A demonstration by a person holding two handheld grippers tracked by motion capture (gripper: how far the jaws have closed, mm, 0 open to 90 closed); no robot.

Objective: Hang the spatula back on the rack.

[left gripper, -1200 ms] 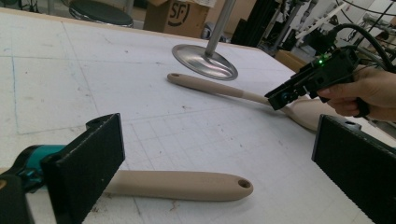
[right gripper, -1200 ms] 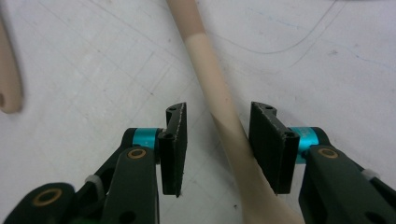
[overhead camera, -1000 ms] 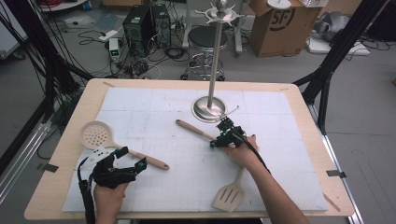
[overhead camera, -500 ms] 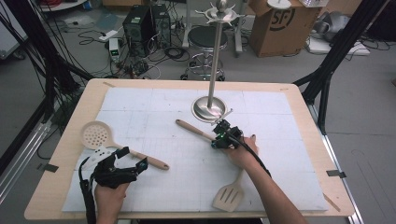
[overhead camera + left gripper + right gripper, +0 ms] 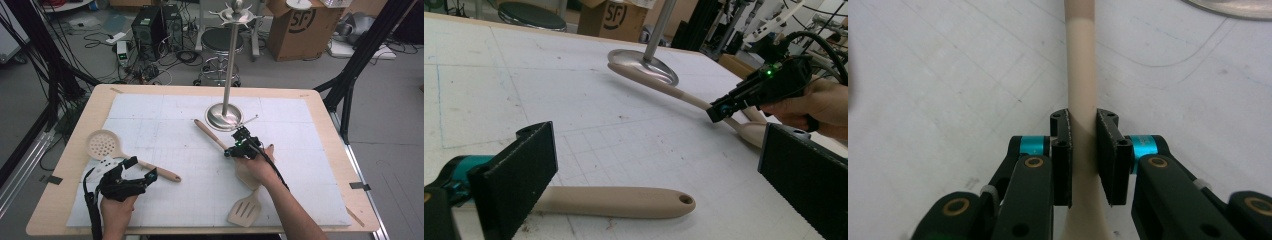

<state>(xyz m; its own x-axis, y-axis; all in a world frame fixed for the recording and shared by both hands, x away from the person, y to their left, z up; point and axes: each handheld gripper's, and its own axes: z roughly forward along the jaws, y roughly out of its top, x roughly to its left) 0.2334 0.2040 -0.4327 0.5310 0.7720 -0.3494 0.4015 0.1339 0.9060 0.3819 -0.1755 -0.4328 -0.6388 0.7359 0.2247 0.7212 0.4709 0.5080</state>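
Three utensils are lying on the table point(image 5: 70, 200): a spoon point(image 5: 212, 136) near the middle, a skimmer point(image 5: 102, 145) toward the left edge, and a slotted turner point(image 5: 246, 212) near the front edge. None is hanging yet on the hook stand point(image 5: 226, 114) standing toward the back edge, so the work appears to be just beginning.

The right gripper point(image 5: 1083, 150) has just been closing, and its jaws are now pinching the spoon's handle, narrow and pressed against both sides of it. The spoon itself is still resting flat, its handle tip reaching toward the stand's base. Lifting it and carrying it to a hook seems to be what is left for this piece, with the other two waiting after it.

The left gripper point(image 5: 659, 165) is sitting over the skimmer's handle with its jaws standing wide apart, gripping nothing.
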